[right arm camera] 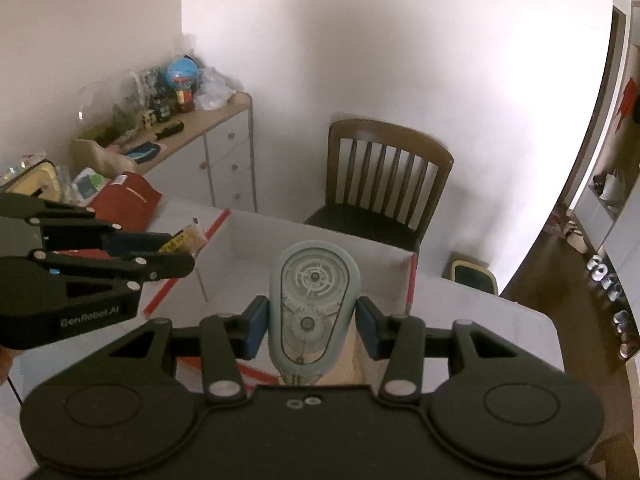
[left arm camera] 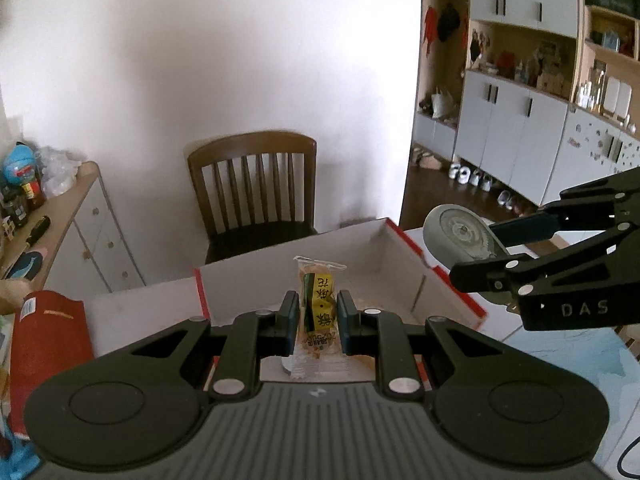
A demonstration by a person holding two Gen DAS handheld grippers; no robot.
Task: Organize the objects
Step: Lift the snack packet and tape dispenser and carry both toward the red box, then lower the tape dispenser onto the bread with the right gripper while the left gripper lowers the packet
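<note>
My left gripper is shut on a clear snack packet with a yellow and green label, held upright above the near edge of a white cardboard box with red rims. My right gripper is shut on a pale blue correction tape dispenser with see-through gears, held over the same box. In the left wrist view the right gripper holds the dispenser above the box's right wall. In the right wrist view the left gripper holds the packet over the box's left wall.
The box sits on a white table. A wooden chair stands behind it. A red bag lies at the table's left. A cluttered sideboard stands against the wall on the left. Cabinets and shoes are far right.
</note>
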